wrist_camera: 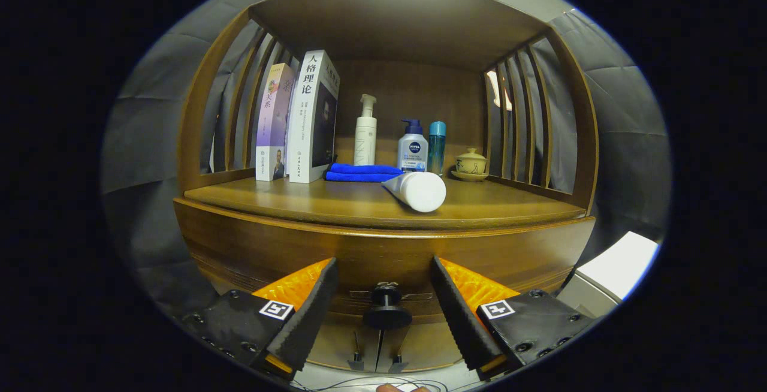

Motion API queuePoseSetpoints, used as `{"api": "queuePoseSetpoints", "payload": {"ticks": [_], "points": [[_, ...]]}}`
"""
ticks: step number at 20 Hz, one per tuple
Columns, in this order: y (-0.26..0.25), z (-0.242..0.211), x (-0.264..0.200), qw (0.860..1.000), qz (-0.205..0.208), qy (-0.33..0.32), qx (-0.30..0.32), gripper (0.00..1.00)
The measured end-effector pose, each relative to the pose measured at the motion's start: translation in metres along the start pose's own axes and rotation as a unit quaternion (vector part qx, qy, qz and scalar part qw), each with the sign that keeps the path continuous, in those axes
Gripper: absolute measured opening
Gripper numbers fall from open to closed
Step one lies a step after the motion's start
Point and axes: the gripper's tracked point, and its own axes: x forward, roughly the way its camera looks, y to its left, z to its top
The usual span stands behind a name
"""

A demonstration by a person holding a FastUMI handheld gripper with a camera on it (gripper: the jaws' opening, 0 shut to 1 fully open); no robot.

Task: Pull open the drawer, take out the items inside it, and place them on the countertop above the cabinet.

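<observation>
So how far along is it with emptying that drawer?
Barely started. The drawer looks closed, so nothing from inside is out yet. In hand: the open fingers sit either side of the knob, not yet gripping it. Left: pull the drawer open, lift out its contents, and set them on the countertop.

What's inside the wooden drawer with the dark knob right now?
Cannot tell: the wooden drawer is closed, hiding its contents. Only its front and dark round knob show, the knob between the gripper's open jaws.

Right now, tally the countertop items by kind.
Books: 2
Pump bottles: 2
Teal bottle: 1
White tube, lying down: 1
Folded blue cloth: 1
Lidded teacup on a saucer: 1
Total: 8
</observation>
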Motion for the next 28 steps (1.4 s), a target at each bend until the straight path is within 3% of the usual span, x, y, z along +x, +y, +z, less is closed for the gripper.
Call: {"api": "queuePoseSetpoints", "payload": {"ticks": [8,11,18,28], "points": [[0.0,0.001,0.002,1.0,0.003,0.003,-0.006,0.98],[-0.008,0.002,-0.006,1.0,-0.013,0.012,-0.023,0.97],[0.005,0.061,-0.061,0.999,0.015,-0.048,-0.001,0.98],[-0.024,0.128,-0.153,0.992,0.037,-0.114,0.04,0.97]]}}
